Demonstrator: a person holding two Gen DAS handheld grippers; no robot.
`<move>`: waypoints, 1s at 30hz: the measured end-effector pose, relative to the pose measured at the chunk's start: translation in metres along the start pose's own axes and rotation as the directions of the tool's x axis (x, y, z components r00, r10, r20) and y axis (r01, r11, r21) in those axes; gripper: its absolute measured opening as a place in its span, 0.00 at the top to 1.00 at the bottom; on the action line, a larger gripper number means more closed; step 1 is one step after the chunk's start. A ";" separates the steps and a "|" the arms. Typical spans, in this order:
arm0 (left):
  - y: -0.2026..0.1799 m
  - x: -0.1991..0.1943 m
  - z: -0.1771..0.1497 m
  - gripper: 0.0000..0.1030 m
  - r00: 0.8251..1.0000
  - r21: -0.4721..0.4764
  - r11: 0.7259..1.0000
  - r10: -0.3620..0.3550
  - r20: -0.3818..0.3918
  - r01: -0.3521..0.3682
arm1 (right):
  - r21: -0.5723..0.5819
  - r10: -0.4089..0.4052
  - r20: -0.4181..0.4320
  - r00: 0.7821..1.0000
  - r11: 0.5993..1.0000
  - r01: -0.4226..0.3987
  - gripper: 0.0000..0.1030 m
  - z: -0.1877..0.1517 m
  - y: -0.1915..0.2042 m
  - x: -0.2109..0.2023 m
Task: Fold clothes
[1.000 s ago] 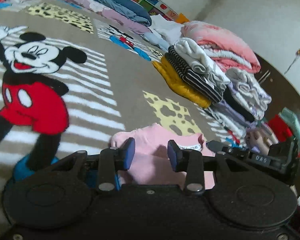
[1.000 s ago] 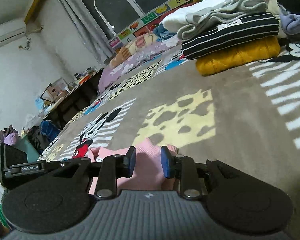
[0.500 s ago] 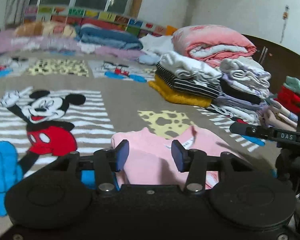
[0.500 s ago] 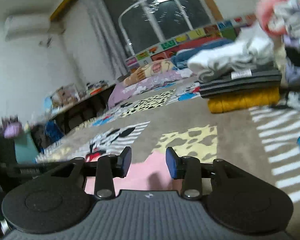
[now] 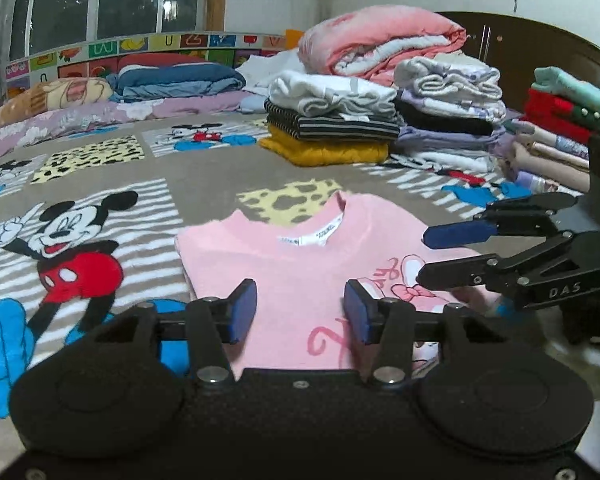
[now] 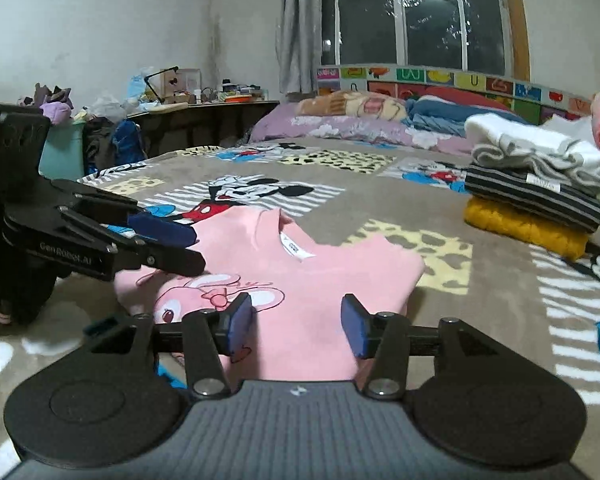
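Left wrist view: pink top [image 5: 300, 268] spread flat on bed blanket [image 5: 204, 168], collar far, for folding. Left tool [image 5: 300, 312] and right tool [image 5: 440, 256], gaping and empty, jaws just widened. Folded stacks [image 5: 332, 128] parked far right, out of the way.

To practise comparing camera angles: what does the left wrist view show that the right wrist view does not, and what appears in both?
Only the left wrist view shows the red and green clothes stack and the dark headboard. Only the right wrist view shows the cluttered desk and the teal bin. Both show the pink shirt, the yellow folded garment and both open grippers.
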State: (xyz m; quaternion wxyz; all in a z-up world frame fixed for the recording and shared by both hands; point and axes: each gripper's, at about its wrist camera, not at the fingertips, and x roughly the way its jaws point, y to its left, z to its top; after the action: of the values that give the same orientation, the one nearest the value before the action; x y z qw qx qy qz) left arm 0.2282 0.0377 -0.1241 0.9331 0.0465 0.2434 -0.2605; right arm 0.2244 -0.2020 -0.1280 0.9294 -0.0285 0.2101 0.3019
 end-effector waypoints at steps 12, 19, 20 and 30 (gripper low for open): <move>0.002 0.008 -0.008 0.48 0.999 -0.021 1.000 -0.014 -0.032 0.014 | 0.042 0.008 -0.079 0.997 0.999 -0.004 0.48 -0.006 -0.004 0.017; 0.014 -0.030 -0.003 0.46 0.996 -0.226 0.974 0.042 0.081 -0.023 | 0.214 -0.050 0.044 0.998 0.976 0.039 0.42 0.000 -0.007 -0.021; 0.017 -0.033 -0.005 0.46 0.996 -0.273 0.962 0.037 0.076 -0.015 | 0.288 -0.053 0.042 0.998 0.957 0.038 0.42 -0.002 -0.014 -0.025; 0.037 -0.046 -0.034 0.39 0.999 -0.603 0.797 -0.033 0.019 0.038 | 0.670 0.042 0.002 0.999 0.741 -0.033 0.32 -0.042 -0.045 -0.022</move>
State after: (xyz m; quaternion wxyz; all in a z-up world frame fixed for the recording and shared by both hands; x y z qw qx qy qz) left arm 0.1984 0.0985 -0.1332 0.8954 -0.2584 0.3108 -0.1869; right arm 0.2181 -0.2584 -0.1607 0.8700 0.3094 0.3112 0.2247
